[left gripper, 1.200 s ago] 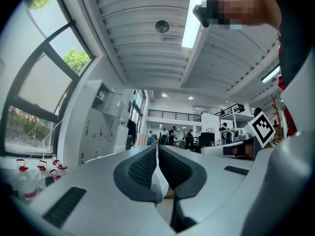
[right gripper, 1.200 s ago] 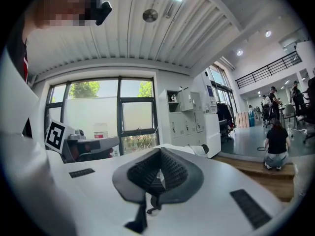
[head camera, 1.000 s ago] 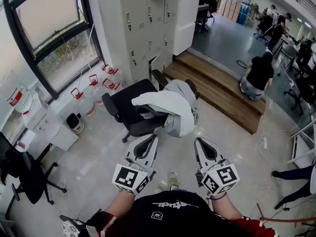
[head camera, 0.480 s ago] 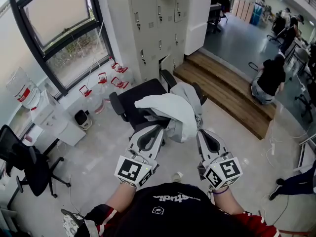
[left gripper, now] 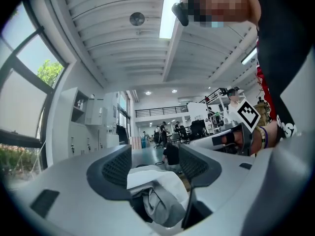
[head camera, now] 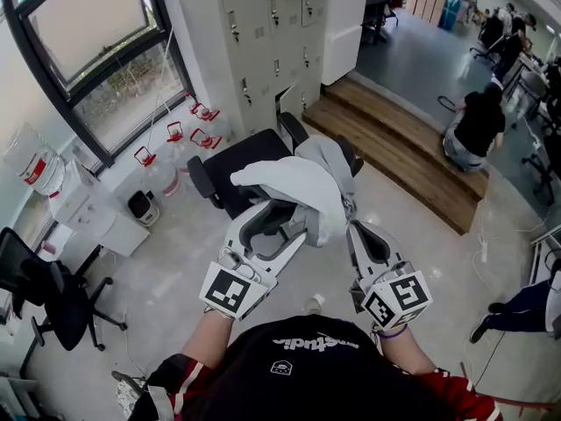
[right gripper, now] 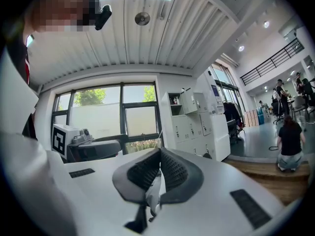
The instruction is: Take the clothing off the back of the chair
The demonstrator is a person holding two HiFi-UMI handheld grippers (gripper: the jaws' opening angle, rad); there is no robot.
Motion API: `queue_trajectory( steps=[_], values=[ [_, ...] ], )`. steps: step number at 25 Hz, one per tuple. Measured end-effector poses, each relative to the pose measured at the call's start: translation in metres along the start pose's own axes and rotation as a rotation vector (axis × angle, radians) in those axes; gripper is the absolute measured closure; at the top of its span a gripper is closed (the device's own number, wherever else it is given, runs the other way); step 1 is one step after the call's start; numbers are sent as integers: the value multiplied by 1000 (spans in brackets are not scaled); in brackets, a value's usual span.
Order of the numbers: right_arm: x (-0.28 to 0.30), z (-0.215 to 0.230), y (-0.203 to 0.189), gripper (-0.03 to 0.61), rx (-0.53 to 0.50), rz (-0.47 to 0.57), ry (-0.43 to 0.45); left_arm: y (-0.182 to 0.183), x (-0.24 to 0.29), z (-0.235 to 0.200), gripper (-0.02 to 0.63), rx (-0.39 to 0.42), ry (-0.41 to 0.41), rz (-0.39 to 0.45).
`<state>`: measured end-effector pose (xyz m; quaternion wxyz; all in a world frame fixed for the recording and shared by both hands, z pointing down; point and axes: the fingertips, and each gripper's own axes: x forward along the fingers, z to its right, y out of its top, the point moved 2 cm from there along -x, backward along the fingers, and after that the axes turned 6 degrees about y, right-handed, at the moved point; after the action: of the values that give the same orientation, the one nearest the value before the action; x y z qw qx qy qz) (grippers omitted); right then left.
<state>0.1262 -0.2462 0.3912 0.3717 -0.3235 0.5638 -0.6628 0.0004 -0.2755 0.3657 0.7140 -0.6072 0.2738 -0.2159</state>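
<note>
A white and grey garment (head camera: pixel 302 187) hangs over the back of a black office chair (head camera: pixel 232 169); the backrest is mostly hidden under it. My left gripper (head camera: pixel 285 210) is at the garment's lower front edge. Its jaws have just been opening and now stand wide. In the left gripper view the garment (left gripper: pixel 160 193) shows in the gap of the left gripper (left gripper: pixel 155 151), untouched by the pads. My right gripper (head camera: pixel 351 227) is beside the garment's right hem. Seen from the right gripper view, the right gripper (right gripper: pixel 160 152) is shut with its tips together.
Grey lockers (head camera: pixel 272 33) stand behind the chair, with a wooden step (head camera: pixel 394 147) to the right. Empty water bottles (head camera: pixel 166 134) line the window wall. Another black chair (head camera: pixel 44 296) is at the left. A person in black crouches (head camera: pixel 478 125) on the step.
Both grippers have moved forward to the draped garment. The left jaws, shut before, now stand wide open. The right jaws stay shut.
</note>
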Motion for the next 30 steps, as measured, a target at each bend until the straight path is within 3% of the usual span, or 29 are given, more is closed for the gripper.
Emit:
queue_trajectory(
  steps=[5,8,17,21,30],
  values=[
    [-1,5,0,577,9,-1,-9,-6,7,-3,307,59,-25,-9],
    [-2,10,-1,577,15,2,-10,-17,12,-5,307,123,-51,-76],
    [-2,17,-2,577,18,1,-5,-53,38,-12,304,461,-270,-269],
    [-5,23,-5,577,28,8,-12,-80,49,-19,304,576,-316,-359],
    [0,47,-5,577,39,10,-47,-121,85,-17,304,654,-427,-470]
  ],
)
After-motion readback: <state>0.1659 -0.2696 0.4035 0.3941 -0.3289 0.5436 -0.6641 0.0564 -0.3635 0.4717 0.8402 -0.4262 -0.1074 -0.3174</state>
